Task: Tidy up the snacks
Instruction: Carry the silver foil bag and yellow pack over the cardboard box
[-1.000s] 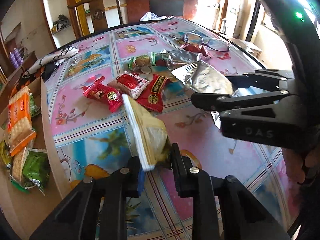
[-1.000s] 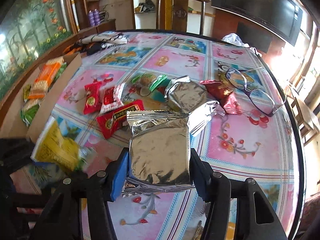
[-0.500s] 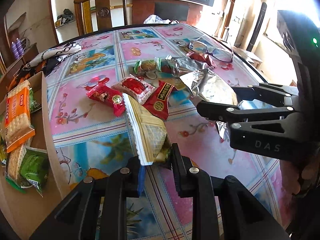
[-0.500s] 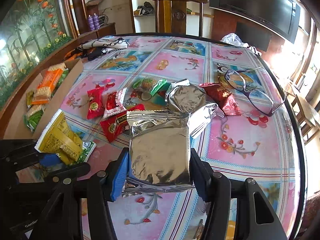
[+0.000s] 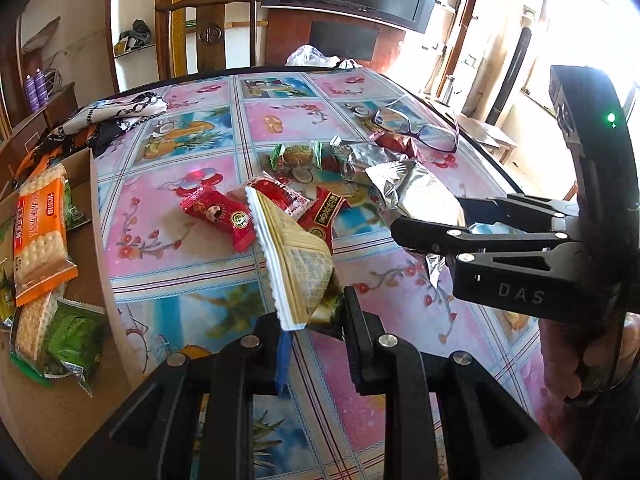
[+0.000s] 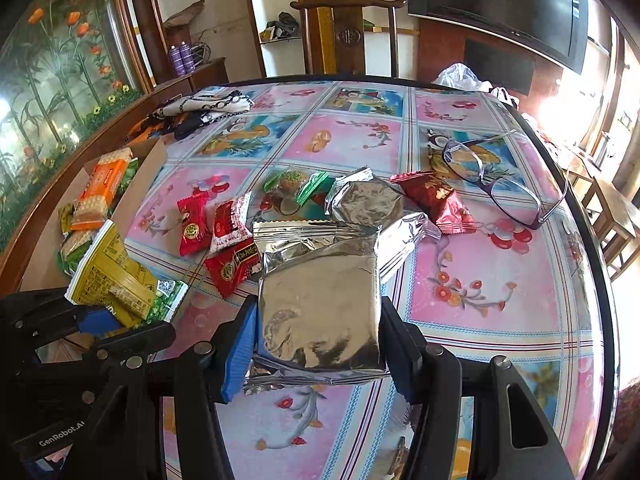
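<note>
Fingers of the left gripper pinch a yellow cracker pack above the bench near its left edge, beside the cardboard box, while the right gripper clamps a silver foil pack over the loose snacks.

Bright daylight glares in blown-out from the right, frames sharp, fisheye edges bent and dark-cornered.
</note>
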